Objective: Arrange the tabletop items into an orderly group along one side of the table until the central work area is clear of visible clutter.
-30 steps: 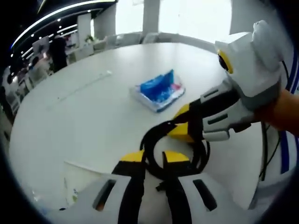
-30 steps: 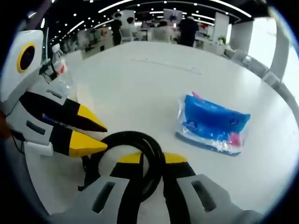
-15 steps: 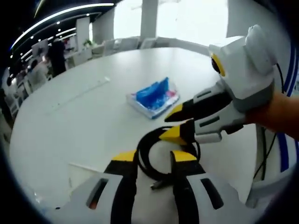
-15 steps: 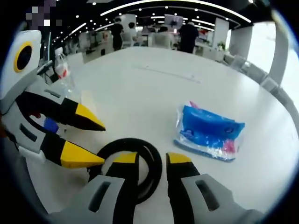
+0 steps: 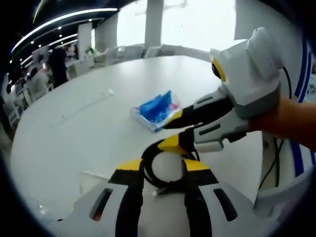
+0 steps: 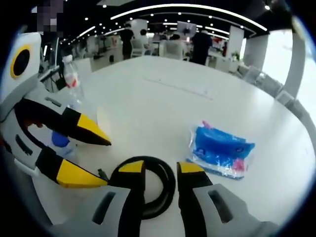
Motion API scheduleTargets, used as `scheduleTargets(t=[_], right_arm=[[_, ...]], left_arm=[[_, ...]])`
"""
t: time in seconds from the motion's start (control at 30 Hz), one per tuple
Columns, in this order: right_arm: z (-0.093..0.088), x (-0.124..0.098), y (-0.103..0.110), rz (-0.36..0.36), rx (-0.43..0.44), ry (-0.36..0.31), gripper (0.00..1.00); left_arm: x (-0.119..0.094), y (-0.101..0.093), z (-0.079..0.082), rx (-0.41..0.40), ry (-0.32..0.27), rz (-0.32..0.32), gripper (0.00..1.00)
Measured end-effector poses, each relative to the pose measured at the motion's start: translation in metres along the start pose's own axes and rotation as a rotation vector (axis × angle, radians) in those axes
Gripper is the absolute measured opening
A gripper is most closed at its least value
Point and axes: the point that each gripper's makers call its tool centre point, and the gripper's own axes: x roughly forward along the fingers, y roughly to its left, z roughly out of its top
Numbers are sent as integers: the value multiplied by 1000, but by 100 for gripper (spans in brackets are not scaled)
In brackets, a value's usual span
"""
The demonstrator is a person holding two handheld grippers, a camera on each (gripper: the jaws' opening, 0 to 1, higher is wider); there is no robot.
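Behind left claw, right gripper view, water bottle, black cable coil

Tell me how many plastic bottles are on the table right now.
2. One clear bottle with a red label stands at the table's far left edge; a second bottle shows behind the left gripper. More could be hidden.

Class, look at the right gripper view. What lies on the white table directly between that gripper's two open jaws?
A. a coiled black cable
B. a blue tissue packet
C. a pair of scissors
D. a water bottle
A. The coiled black cable sits on the table between the right gripper's open jaws; the blue tissue packet lies off to the side.
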Motion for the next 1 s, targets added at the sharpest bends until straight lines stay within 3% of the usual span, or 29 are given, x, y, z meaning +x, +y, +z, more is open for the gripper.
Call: scheduleTargets(t=[0.47,1.0], right_arm=[[28,-26,28,16,-46,-67,27],[33,-41,71,74,-100,-84,28]], left_arm=[[-43,1,13,15,-78,1,31],[-97,31,-13,-1,-100,51,32]])
